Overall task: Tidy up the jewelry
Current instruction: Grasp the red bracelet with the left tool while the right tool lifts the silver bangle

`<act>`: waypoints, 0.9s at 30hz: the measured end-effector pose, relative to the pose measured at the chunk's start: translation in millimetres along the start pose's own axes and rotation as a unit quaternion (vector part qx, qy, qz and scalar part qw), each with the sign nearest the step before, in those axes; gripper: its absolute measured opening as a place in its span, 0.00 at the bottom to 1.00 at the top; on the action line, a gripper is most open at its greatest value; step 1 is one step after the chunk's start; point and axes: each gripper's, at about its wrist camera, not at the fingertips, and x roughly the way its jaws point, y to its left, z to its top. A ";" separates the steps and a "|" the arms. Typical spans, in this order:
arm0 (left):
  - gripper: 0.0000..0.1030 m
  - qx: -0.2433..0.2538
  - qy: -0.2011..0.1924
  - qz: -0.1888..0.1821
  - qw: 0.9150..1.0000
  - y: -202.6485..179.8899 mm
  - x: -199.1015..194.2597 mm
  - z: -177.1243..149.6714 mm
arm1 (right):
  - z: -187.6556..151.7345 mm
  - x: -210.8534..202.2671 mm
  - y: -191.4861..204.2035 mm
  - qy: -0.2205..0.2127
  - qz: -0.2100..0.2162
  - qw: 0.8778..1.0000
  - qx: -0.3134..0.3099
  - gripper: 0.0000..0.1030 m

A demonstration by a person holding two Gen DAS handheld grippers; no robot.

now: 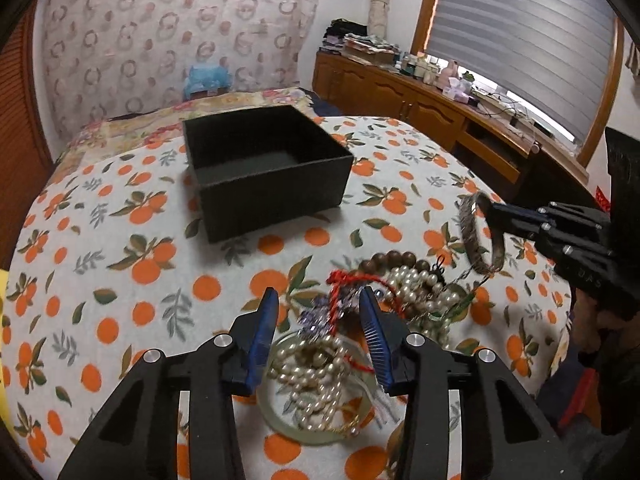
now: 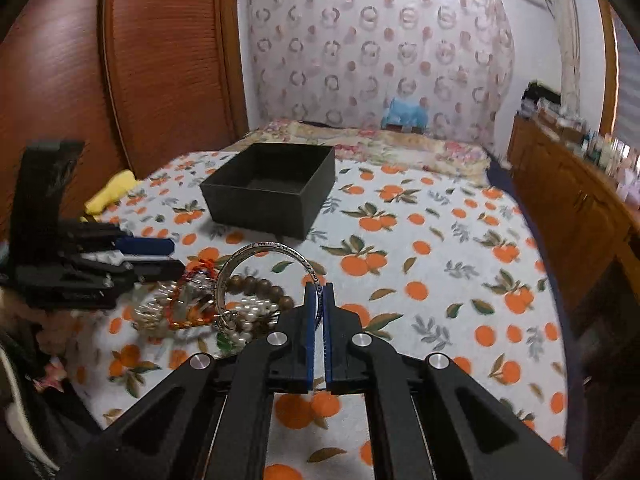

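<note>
Here right fingers (image 2: 319,292) clamp silver bangle (image 2: 264,276) edge-on, ring upright; left fingers (image 1: 318,300) apart over pearls (image 1: 316,364).

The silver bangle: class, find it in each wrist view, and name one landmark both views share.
Left wrist view: the silver bangle is at the right, lifted above the jewelry pile, clamped by the right hand-held gripper.
Right wrist view: low centre, its rim pinched between the blue pads.
Shared landmark: the open black box behind it.
</note>
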 end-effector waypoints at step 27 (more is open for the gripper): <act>0.24 0.000 0.012 -0.021 1.000 -4.1 19.2 13.3 | -0.7 31.4 -2.0 0.009 0.007 0.999 0.039 0.04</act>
